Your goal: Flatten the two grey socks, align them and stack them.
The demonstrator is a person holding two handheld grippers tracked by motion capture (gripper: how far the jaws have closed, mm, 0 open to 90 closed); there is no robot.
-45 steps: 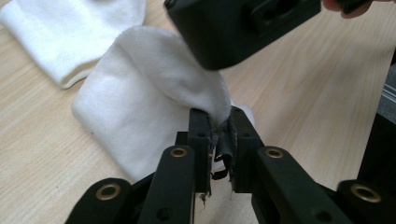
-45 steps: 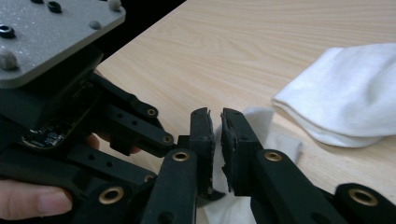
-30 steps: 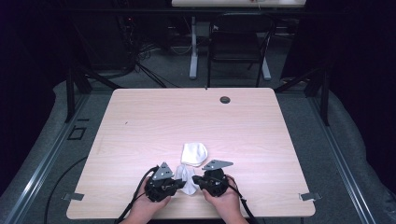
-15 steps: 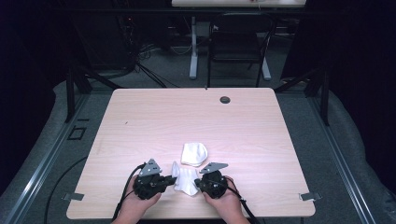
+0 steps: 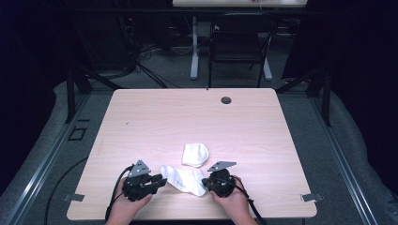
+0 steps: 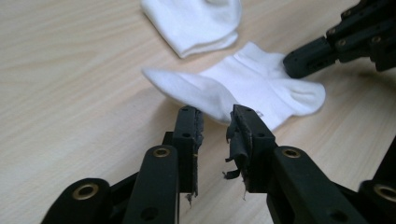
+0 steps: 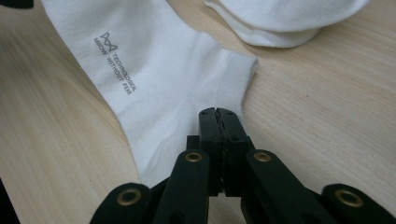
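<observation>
Pretty plain light wood surface (image 5: 155,122) with a small round dark hole (image 5: 226,100) near the far edge. Two white socks on it: a flat sock (image 5: 184,178) near the front edge, a folded sock (image 5: 195,154) just behind, slightly apart.

The sock (image 7: 154,88) reads "TECHNOLOGICAL WITHOUT FEAR".

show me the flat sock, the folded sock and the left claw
flat sock (image 5: 184,178), high view, middle of its foot.
folded sock (image 5: 195,154), high view, centre of its top layer.
left claw (image 6: 215,122), left gripper view, midway between its tips.
</observation>
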